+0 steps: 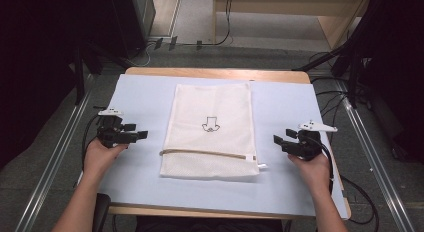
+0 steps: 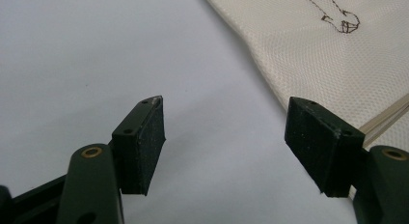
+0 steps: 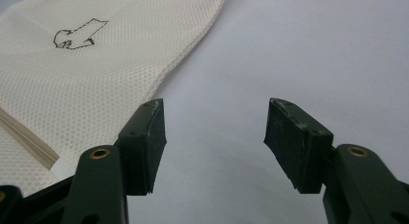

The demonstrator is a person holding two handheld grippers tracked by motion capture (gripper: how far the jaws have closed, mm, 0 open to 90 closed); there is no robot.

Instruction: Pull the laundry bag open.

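A cream mesh laundry bag [image 1: 210, 129] lies flat in the middle of the pale blue mat [image 1: 285, 104], with a small dark outline print [image 1: 211, 124] at its centre and a beige zipper band [image 1: 207, 153] near its front edge. My left gripper [image 1: 141, 131] rests on the mat left of the bag, open and empty. On the other side, my right gripper [image 1: 278, 141] points at the bag's right edge, open with nothing between its jaws. The left gripper view has the bag [image 2: 313, 50] at upper right; the right gripper view has the bag [image 3: 82, 69] at upper left.
The mat covers a wooden table [image 1: 215, 72] whose edge shows at the back. Metal rails [image 1: 55, 157] run along the floor on both sides, and cables [image 1: 330, 99] lie behind the table on the right. Bare mat flanks the bag.
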